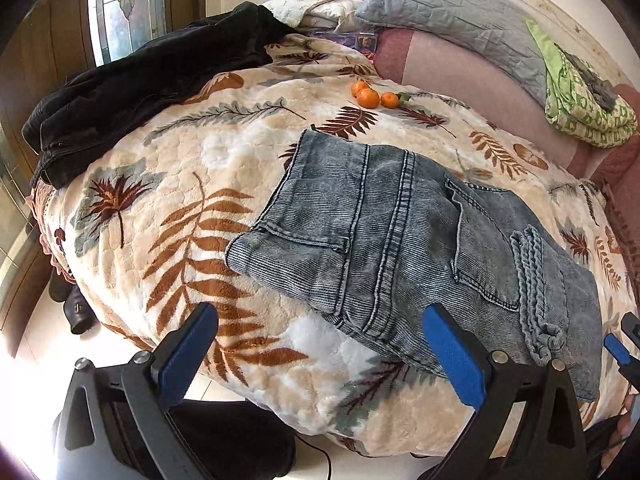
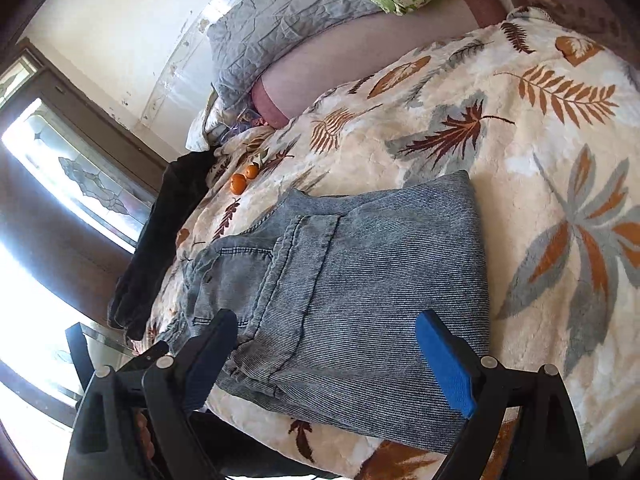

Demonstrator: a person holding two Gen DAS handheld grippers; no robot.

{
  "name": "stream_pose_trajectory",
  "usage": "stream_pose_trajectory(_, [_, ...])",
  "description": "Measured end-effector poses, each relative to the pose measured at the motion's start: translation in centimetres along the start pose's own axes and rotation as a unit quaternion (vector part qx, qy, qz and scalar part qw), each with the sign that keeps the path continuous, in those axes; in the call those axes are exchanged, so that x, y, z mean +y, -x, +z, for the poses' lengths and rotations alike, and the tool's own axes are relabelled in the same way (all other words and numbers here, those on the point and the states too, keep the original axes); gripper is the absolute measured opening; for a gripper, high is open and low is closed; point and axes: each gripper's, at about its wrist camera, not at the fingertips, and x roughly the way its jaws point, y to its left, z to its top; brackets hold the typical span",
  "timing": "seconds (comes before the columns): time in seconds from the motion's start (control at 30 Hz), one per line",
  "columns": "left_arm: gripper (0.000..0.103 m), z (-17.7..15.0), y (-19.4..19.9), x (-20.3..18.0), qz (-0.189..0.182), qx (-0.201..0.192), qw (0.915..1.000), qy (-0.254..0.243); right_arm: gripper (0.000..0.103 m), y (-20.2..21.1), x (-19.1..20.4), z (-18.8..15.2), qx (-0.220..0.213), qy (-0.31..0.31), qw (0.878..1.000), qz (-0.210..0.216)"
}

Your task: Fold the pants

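Grey-blue washed denim pants (image 1: 400, 240) lie folded into a compact rectangle on the leaf-patterned blanket (image 1: 168, 208), back pockets and a braided cord on top. My left gripper (image 1: 320, 328) is open and empty, hovering just above the near edge of the bed, its right finger over the pants' near edge. In the right wrist view the same pants (image 2: 360, 272) lie flat on the blanket (image 2: 540, 168). My right gripper (image 2: 326, 336) is open and empty, its fingers straddling the near end of the pants. Its blue tip (image 1: 618, 350) shows at the right edge of the left wrist view.
A black garment (image 1: 132, 92) lies at the far left of the bed. Three oranges (image 1: 370, 96) sit beyond the pants. A grey pillow (image 1: 452, 12) and a green folded cloth (image 1: 580, 96) lie at the head. The floor and a dark shoe (image 1: 78, 308) are below left.
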Motion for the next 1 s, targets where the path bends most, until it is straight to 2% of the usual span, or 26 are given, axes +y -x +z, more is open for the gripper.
stream_pose_trajectory(0.17, [0.102, 0.0, -0.7, 1.5, -0.015, 0.002, 0.9998, 0.013, 0.092, -1.2, 1.0, -0.6, 0.012, 0.033, 0.998, -0.044])
stream_pose_trajectory(0.3, [0.102, -0.3, -1.3, 2.6, -0.042, -0.002, 0.9989, 0.020, 0.092, -3.0, 1.0, -1.1, 0.048, 0.042, 0.995, -0.081])
stream_pose_trajectory(0.43, [0.102, -0.8, -1.4, 2.9, -0.058, -0.015, 0.9981, 0.014, 0.092, -2.9, 0.7, -1.1, 0.048, 0.031, 0.995, -0.080])
stream_pose_trajectory(0.57, [0.102, -0.7, -0.2, 3.0, -0.065, -0.055, 0.9962, 0.018, 0.092, -1.8, 0.6, -0.6, 0.041, 0.006, 0.997, -0.063])
stream_pose_trajectory(0.73, [0.102, -0.4, 1.1, 2.1, -0.086, -0.079, 0.9932, 0.005, 0.092, -1.6, 2.2, 2.4, 0.038, 0.017, 0.998, -0.053])
stream_pose_trajectory(0.83, [0.102, 0.1, 2.3, -0.6, -0.131, -0.079, 0.9880, -0.020, 0.092, -3.2, 3.9, 5.5, 0.049, 0.044, 0.996, -0.053])
stream_pose_trajectory(0.93, [0.102, 0.4, 3.0, -4.6, -0.171, -0.083, 0.9789, -0.076, 0.092, -6.5, 6.1, 9.0, 0.074, 0.075, 0.993, -0.048])
stream_pose_trajectory(1.0, [0.102, 0.8, 2.9, -6.0, -0.150, -0.086, 0.9803, -0.096, 0.092, -9.2, 7.4, 11.1, 0.095, 0.088, 0.990, -0.055])
